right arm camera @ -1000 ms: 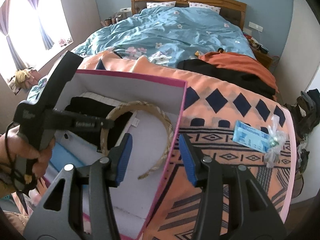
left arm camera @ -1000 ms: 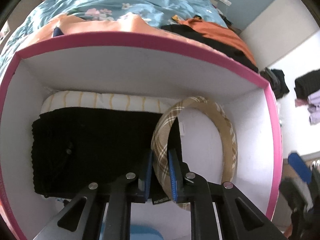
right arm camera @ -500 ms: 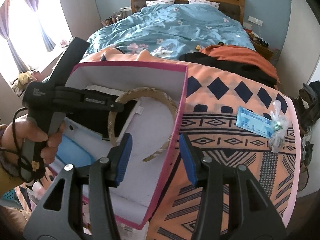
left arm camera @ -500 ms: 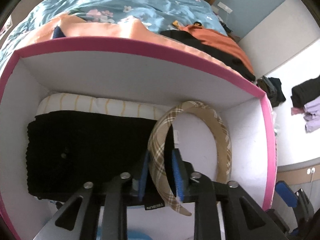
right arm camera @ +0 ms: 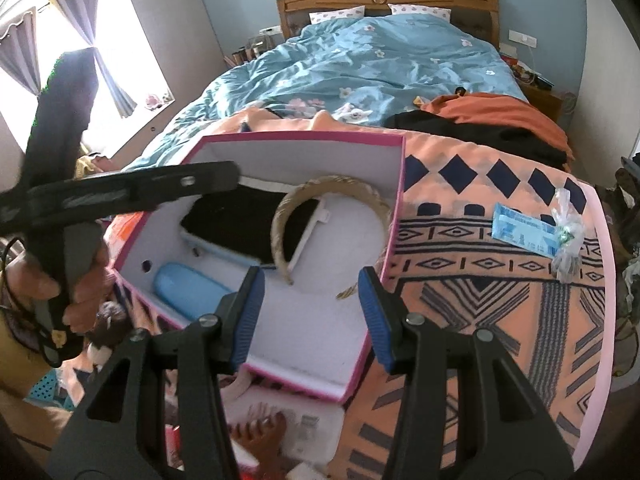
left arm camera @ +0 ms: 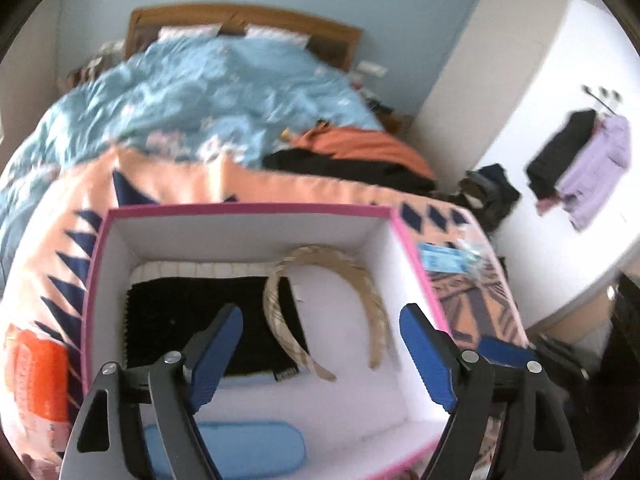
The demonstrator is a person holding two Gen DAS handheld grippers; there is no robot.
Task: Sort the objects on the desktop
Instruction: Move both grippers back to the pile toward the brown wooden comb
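A pink-rimmed white box (left arm camera: pixel 248 211) (right arm camera: pixel 394 216) sits on an orange patterned blanket (right arm camera: pixel 500 288). Inside it lie a beige plaid headband (left arm camera: pixel 360 280) (right arm camera: pixel 280 224), a black folded cloth (left arm camera: pixel 192 320) (right arm camera: pixel 236 216) and a light blue case (left arm camera: pixel 240 446) (right arm camera: pixel 188 284). My left gripper (left arm camera: pixel 320 356) is open above the box, clear of the headband. The right gripper (right arm camera: pixel 310 316) is open and empty over the box's near edge. A blue packet (right arm camera: pixel 524 234) (left arm camera: pixel 440 258) and a clear bag (right arm camera: pixel 566 236) lie on the blanket to the right of the box.
A bed with a blue floral duvet (right arm camera: pixel 360 68) lies behind, with orange and black clothes (right arm camera: pixel 488 120) on it. A hand (right arm camera: pixel 80 276) holds the left gripper's handle. Clutter lies below the box (right arm camera: pixel 280 428). Clothes hang on the right wall (left arm camera: pixel 580 160).
The left gripper let go of the headband, opened wide and pulled up and back from the box. The headband now rests inside the box. The right gripper stayed open.
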